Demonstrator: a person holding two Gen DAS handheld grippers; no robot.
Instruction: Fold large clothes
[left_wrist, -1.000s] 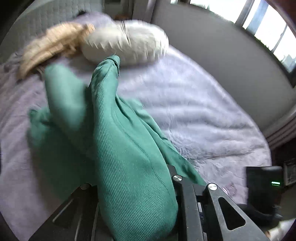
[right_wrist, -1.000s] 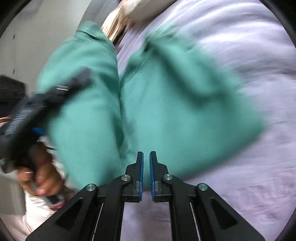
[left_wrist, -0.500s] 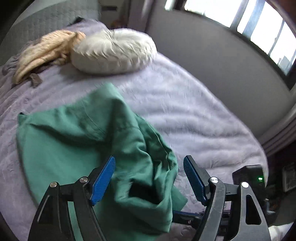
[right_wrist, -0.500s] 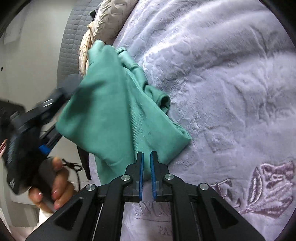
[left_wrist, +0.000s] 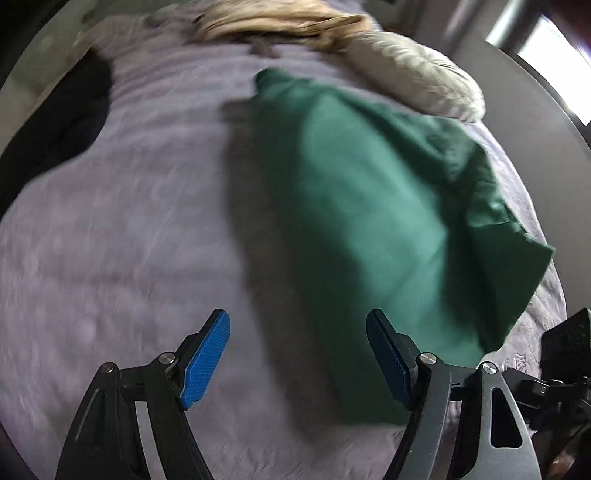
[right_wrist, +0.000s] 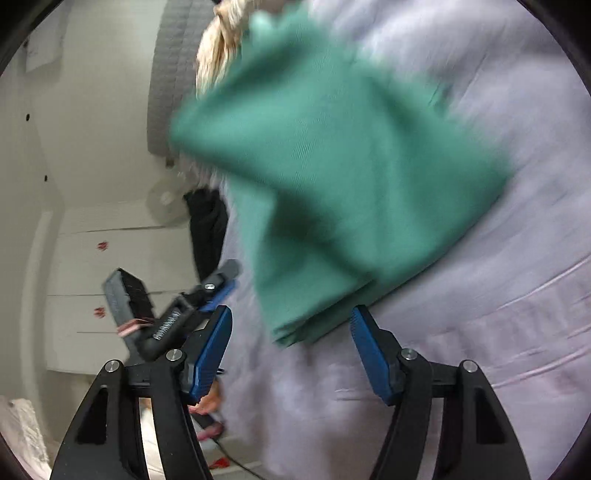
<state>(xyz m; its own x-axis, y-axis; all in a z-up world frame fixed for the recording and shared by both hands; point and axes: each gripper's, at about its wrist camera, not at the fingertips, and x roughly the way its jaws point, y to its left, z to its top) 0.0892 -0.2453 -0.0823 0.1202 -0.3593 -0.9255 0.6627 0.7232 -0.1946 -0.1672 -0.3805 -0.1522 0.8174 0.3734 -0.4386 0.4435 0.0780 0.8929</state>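
Observation:
A green garment (left_wrist: 369, 206) lies folded into a rough rectangle on the lilac bedspread (left_wrist: 129, 221). My left gripper (left_wrist: 297, 354) is open and empty, just short of the garment's near left edge. In the right wrist view the same garment (right_wrist: 351, 166) lies ahead. My right gripper (right_wrist: 290, 347) is open and empty, its fingers on either side of the garment's near corner without holding it. The left gripper (right_wrist: 218, 288) shows at the left of that view, beside the bed edge.
A white round pillow (left_wrist: 417, 74) and a beige cloth (left_wrist: 280, 22) lie at the head of the bed. A dark item (left_wrist: 55, 122) hangs at the bed's left edge. A grey headboard (right_wrist: 173, 74) and white cabinets (right_wrist: 110, 258) stand beyond.
The left gripper let go of the garment and swung left over the bedspread. The right gripper went from shut to open. The garment now lies flat.

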